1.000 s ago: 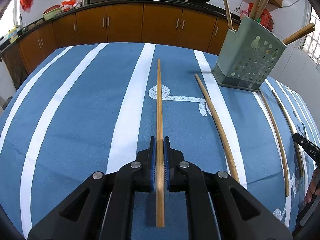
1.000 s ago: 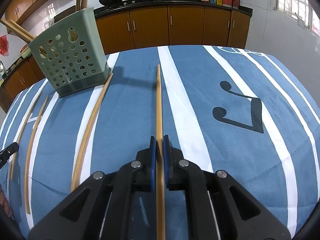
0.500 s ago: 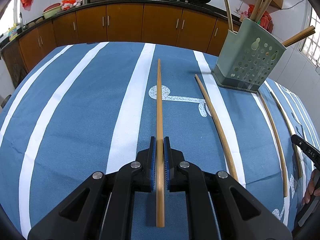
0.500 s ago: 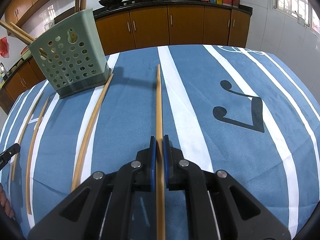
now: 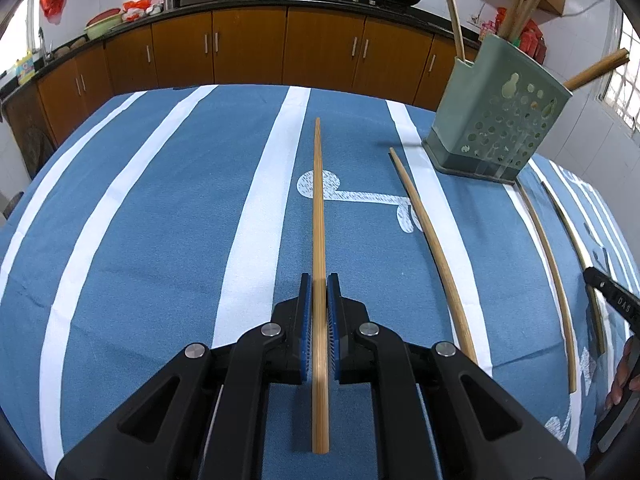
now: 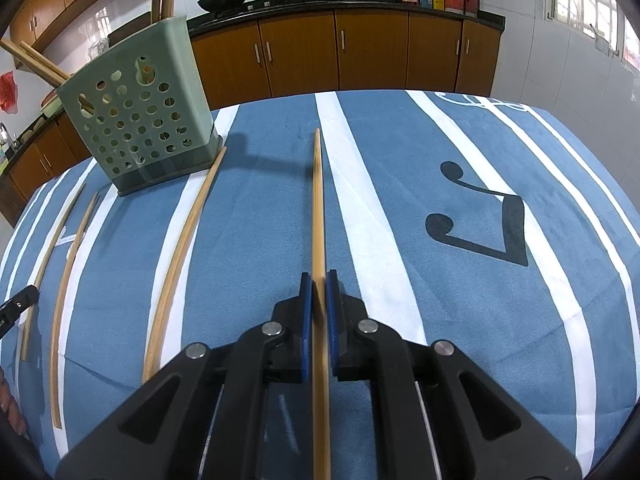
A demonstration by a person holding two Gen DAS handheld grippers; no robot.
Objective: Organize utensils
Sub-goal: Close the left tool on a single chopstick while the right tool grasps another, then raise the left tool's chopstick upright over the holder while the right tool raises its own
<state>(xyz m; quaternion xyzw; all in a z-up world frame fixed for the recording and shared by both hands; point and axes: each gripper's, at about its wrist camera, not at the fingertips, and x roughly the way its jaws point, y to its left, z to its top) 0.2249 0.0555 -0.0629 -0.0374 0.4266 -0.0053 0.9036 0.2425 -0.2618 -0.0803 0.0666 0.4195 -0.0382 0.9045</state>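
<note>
A kitchen with brown cabinets lies behind the desk (image 5: 132,216), covered in blue cloth with white stripes. The pale green perforated plastic holder (image 5: 496,120), at upper right in the left view, already has several chopsticks. Each claw, left claw (image 5: 319,312) and right claw (image 6: 318,312), is clenched on a bamboo chopstick (image 5: 318,200) (image 6: 317,208). Three loose chopsticks (image 5: 432,240) remain lying on the cloth, so the work seems roughly midway.
</note>
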